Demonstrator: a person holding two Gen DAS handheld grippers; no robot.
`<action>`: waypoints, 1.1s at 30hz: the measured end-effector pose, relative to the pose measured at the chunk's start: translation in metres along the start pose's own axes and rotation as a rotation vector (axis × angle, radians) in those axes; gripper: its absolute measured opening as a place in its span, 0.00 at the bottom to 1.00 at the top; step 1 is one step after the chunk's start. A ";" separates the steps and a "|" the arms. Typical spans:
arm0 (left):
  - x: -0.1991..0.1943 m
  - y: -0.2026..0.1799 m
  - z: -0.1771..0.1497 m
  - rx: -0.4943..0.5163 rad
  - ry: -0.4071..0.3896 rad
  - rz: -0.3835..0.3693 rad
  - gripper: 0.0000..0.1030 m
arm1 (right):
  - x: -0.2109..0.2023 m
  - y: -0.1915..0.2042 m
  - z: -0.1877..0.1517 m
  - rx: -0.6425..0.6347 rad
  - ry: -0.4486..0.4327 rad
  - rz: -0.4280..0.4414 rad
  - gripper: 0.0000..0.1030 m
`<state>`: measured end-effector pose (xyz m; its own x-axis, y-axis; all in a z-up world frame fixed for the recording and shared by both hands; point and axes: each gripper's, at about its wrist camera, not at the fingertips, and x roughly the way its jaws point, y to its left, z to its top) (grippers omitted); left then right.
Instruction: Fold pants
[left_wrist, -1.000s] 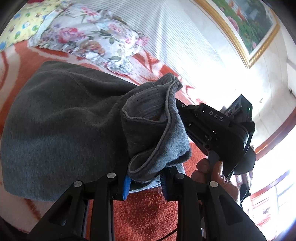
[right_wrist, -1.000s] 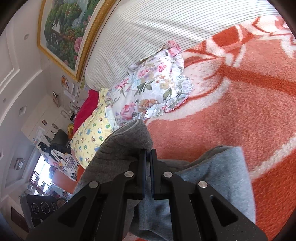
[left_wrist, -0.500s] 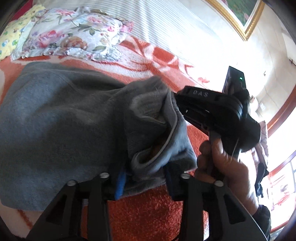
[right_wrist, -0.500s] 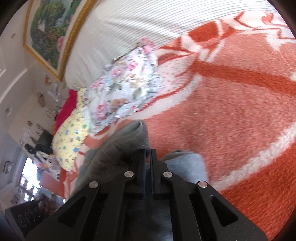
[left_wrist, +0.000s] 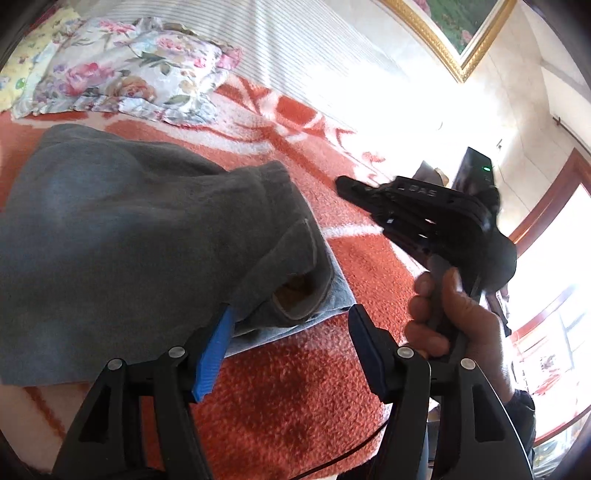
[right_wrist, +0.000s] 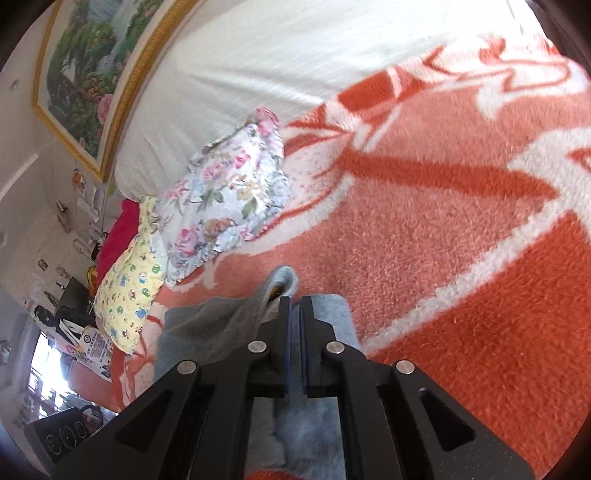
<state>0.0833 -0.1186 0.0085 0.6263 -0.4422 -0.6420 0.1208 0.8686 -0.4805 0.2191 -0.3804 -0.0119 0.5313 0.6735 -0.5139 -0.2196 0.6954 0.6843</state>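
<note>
On the bed: grey pants lie folded on the orange blanket.
Feel: I judge them soft, thick, limp and light; they sag unless held at an edge.
Hold: I'd take the hem corners.
My left gripper: jaws opening, pads off the cloth.
My right gripper: closed, empty.
Count: one pants, two pillows.

One pants, two pillows, one painting
</note>
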 end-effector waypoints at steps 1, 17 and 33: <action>-0.004 0.003 0.000 -0.008 -0.004 0.003 0.63 | -0.005 0.006 0.000 -0.009 -0.004 0.009 0.05; -0.044 0.091 0.041 -0.138 -0.072 0.139 0.66 | -0.004 0.078 -0.054 -0.295 0.113 -0.108 0.54; -0.003 0.075 0.099 0.018 0.009 0.149 0.69 | -0.010 0.077 -0.065 -0.303 0.084 -0.128 0.51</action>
<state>0.1666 -0.0304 0.0337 0.6317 -0.3098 -0.7106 0.0403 0.9286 -0.3690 0.1435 -0.3176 0.0120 0.5040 0.5852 -0.6352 -0.3952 0.8102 0.4328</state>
